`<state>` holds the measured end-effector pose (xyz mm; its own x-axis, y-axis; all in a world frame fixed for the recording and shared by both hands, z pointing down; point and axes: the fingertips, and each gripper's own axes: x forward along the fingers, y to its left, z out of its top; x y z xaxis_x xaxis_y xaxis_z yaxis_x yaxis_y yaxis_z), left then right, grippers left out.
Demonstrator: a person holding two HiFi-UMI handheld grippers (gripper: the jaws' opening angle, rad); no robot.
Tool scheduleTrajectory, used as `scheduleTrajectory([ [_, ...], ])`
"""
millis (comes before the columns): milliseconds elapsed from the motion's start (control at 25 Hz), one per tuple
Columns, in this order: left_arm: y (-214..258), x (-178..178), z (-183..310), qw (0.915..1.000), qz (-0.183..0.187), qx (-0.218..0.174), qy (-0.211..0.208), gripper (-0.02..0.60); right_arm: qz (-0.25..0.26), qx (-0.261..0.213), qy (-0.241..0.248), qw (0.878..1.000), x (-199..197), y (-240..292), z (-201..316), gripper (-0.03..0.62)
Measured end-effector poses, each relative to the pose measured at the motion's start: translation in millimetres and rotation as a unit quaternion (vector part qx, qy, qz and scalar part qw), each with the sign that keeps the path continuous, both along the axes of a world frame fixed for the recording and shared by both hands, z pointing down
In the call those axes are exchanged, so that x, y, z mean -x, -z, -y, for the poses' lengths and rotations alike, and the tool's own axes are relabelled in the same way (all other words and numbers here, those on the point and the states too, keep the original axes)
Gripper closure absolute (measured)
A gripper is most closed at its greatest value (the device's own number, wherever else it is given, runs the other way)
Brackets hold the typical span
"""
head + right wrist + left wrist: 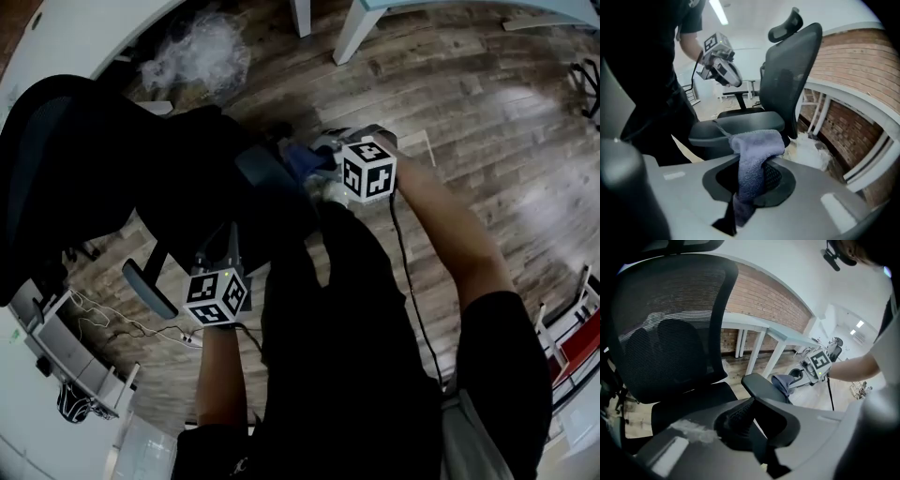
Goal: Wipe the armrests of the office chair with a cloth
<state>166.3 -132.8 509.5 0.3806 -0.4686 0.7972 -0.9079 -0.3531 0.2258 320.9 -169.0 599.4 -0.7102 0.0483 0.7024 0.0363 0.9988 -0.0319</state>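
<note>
While your right gripper [751, 180] clamps the blue-grey cloth [757, 145], strip running straight out along the jaws, far end bunched on the armrest [740, 126], pad lying crosswise, your left gripper [749, 420] pinched together, empty, aimed at the office chair [670, 333].

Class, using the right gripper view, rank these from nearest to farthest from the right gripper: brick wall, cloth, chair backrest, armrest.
1. cloth: clamped between the jaws, centre.
2. armrest: just beyond, centre-left.
3. chair backrest: upright behind the armrest.
4. brick wall: far right.
</note>
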Motion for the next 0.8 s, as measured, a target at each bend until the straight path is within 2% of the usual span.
scheduleTrajectory([
  [200, -9, -5, -7, 0.9996, 0.020, 0.008, 0.019, 0.577, -0.003, -0.035, 0.114, 0.993, 33, -19, 3, 0.536],
  [400, -16, -9, -19, 0.9984, 0.021, 0.015, 0.050, 0.577, -0.014, -0.091, 0.179, 0.980, 51, -34, 1, 0.537],
  [480, -19, -9, -20, 0.9978, 0.021, 0.018, 0.060, 0.577, -0.021, -0.108, 0.198, 0.974, 55, -41, 3, 0.537],
  [600, -21, -4, -20, 0.9971, 0.023, 0.021, 0.070, 0.577, -0.024, -0.107, 0.218, 0.970, 67, -51, 3, 0.537],
  [800, -23, 5, -25, 0.9958, 0.026, 0.022, 0.084, 0.577, -0.019, -0.101, 0.207, 0.973, 77, -65, 17, 0.537],
])
